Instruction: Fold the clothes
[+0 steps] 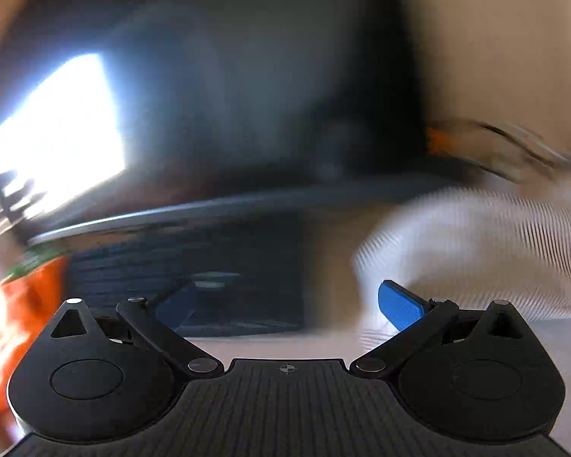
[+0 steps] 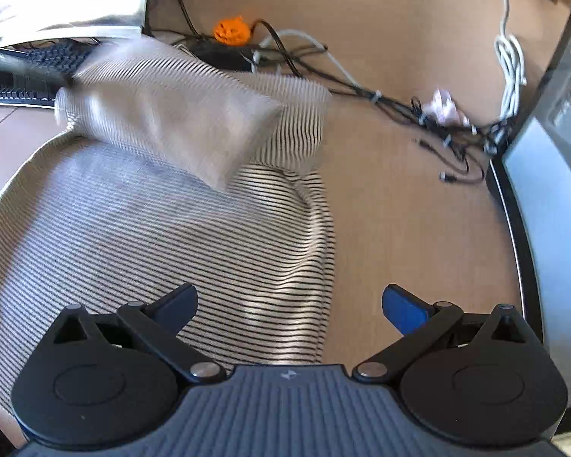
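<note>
Left wrist view, blurred: the left gripper (image 1: 287, 304) gapes wide, empty; the striped shirt (image 1: 476, 247) lies at right on the desk.

Right wrist view: the shirt (image 2: 152, 236) sprawls rumpled on the wooden desk (image 2: 399, 190), one part lifted and blurred. The right gripper (image 2: 289, 306) hangs wide open, empty, over the shirt's edge. Tangled cables (image 2: 418, 110) and an orange pumpkin figure (image 2: 232, 31) sit toward the far edge.

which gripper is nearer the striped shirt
Right. The right gripper hangs open just over the striped shirt; the left gripper, also open, has it off to its right.

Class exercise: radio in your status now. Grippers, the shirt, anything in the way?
Left gripper open, empty. Right gripper open, over striped shirt. Shirt flat on table, one part blurred, apparently mid-fold. Cable tangle beyond it, apart.
</note>
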### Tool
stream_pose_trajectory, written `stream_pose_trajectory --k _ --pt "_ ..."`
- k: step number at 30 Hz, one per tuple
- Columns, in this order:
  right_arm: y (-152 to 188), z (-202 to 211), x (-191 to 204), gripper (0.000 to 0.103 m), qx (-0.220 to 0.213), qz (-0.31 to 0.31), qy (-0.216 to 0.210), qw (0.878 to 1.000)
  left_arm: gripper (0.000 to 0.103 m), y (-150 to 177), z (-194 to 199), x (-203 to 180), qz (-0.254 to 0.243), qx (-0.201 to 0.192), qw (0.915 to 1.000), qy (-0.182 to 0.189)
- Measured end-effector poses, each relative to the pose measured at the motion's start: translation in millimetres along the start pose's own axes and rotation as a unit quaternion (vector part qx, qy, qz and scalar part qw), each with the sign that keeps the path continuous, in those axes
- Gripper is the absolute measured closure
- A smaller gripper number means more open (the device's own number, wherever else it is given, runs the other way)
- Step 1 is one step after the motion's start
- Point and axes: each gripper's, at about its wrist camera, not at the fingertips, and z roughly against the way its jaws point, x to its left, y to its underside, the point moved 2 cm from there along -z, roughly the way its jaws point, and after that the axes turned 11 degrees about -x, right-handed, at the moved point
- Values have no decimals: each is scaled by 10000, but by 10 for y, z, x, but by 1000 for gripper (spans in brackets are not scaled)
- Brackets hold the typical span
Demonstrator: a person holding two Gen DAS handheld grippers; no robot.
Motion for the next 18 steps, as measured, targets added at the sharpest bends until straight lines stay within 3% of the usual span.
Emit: stream_pose_trajectory --k 2,5,7,8,10,12,16,18 --pt "-51 -33 41 0 -92 92 4 9999 0 -3 -23 258 340 170 9992 80" --pt "-197 -195 141 0 -190 307 91 9993 0 11 108 266 570 253 9943 865" --pt "-260 -278 263 0 -160 480 56 9987 0 46 246 -42 -45 176 9904 1370" --pt "-272 -271 359 0 -126 572 25 9983 0 79 287 -226 -452 59 9891 1399" --pt "-265 -323 473 0 -74 863 32 9962 0 155 341 -611 -1320 -250 9833 1227" --pt "-224 -332 534 0 -108 1039 67 9945 0 206 274 -822 -1759 -442 9788 956" --pt "-174 -243 434 0 -75 959 30 9954 0 191 -9 -920 -1590 -516 9839 636" --pt "-149 -198 381 0 -54 915 10 9958 0 65 -119 -649 -974 -521 9938 155"
